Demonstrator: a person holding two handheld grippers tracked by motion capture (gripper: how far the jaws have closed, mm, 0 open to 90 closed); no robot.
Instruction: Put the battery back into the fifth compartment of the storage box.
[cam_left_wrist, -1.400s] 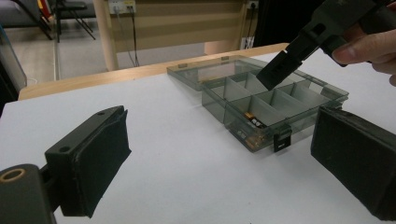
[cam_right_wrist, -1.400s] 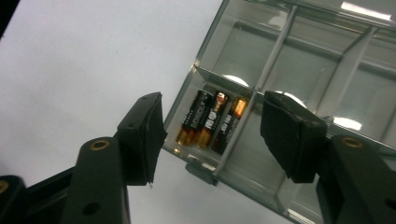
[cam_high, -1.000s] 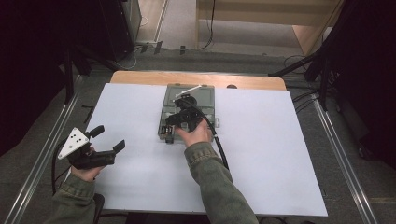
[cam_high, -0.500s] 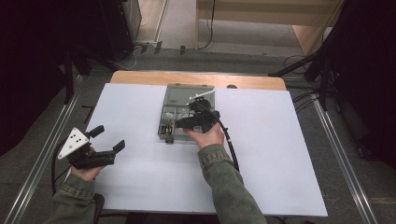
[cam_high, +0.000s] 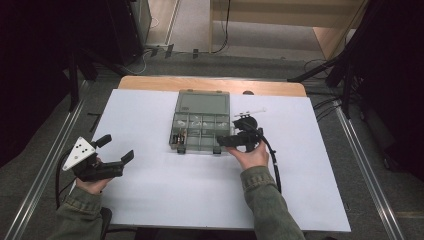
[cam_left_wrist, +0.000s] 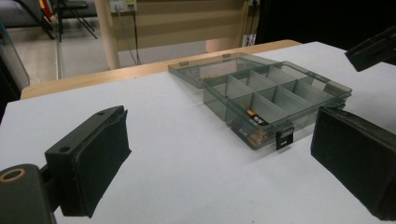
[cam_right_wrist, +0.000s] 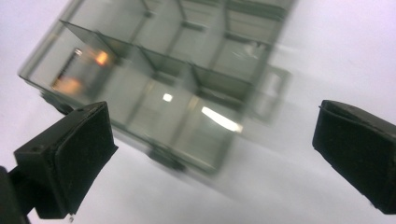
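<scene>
High view: the compartment box (cam_high: 201, 128) lies open at the centre of the white surface (cam_high: 150, 200), lid folded back toward the far wooden edge. The right hand-held gripper (cam_high: 235, 141) sits just beside the box's near right corner, jaws spread and having just been opening, nothing between them. The left hand-held gripper (cam_high: 116, 149) rests near the surface's left edge, well apart from the box, jaws spread and empty. Bare surface lies between them.

Left gripper view: the box (cam_left_wrist: 275, 100) stands ahead, right of centre, latches facing the camera; a small orange-tipped part (cam_left_wrist: 254, 115) lies in the near compartment.

Right gripper view: blurred; the box (cam_right_wrist: 163, 88) lies beyond the wide-apart jaws.
</scene>
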